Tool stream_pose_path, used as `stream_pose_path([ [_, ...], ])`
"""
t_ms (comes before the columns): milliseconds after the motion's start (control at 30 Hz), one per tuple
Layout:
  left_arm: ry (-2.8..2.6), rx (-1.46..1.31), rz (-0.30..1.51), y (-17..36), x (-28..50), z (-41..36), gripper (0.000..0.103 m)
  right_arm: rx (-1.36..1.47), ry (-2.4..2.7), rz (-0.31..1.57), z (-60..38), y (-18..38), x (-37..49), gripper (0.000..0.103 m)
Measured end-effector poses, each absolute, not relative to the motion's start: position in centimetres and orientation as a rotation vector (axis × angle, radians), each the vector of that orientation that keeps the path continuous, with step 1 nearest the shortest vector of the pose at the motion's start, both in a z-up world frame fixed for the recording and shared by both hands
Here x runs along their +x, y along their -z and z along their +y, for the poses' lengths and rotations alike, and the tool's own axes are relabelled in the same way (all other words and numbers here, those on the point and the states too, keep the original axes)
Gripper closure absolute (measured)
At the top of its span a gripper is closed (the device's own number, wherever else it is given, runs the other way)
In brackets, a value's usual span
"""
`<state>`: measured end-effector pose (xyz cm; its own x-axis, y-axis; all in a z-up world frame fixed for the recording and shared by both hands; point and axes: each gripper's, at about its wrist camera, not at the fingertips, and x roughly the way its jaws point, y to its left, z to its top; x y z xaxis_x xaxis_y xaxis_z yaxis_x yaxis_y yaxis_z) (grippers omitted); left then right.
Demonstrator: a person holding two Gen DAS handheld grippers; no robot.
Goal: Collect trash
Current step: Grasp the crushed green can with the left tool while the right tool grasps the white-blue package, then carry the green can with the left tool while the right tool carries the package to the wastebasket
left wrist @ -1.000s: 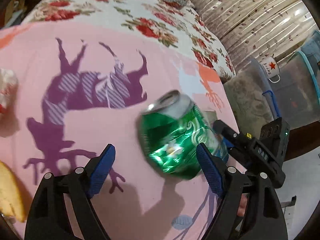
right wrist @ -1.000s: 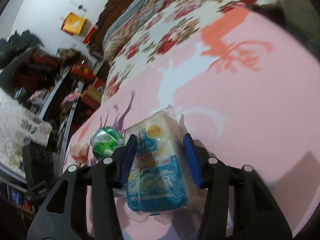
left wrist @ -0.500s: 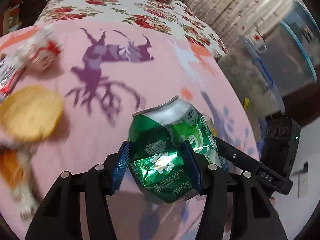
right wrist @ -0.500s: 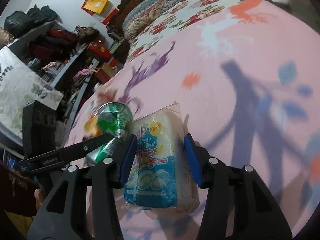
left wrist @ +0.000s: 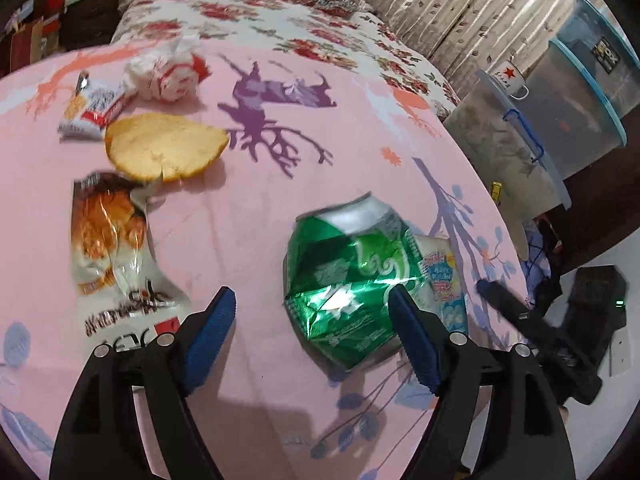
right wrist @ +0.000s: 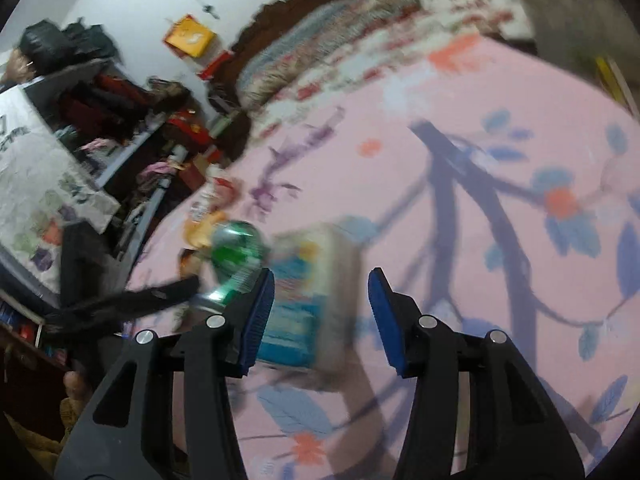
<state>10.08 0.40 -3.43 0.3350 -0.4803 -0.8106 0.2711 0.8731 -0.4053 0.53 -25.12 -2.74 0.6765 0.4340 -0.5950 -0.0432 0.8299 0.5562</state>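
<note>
On a pink bedspread [left wrist: 320, 168], both grippers' jaws stand released beside a crushed green can [left wrist: 352, 280] and a tissue packet [right wrist: 308, 296], apparently gathered together as trash.

Indoor light, moderate; glare on green can [left wrist: 352, 276]; heavy motion blur in right view; fisheye edges curved, vignetted.
</note>
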Motion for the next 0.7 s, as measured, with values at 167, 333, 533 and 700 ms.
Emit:
stream_pose_path([
  [167,0.506,-0.234,1.13,3.5,10.0,0.8,0.029,0.321,-0.344,0.808,-20.1,1.1,2.5,0.063],
  [333,0.522,-0.227,1.113,2.8,9.6,1.2,0.029,0.127,-0.275,0.858,-17.2,2.4,4.7,0.064],
  [533,0.595,-0.264,1.134,3.0,9.8,0.8,0.028,0.067,-0.255,0.817,-17.6,3.1,3.2,0.067],
  [700,0.662,-0.351,1.19,4.6,10.6,-0.1,0.034,0.081,-0.254,0.806,-17.5,3.3,3.2,0.067],
])
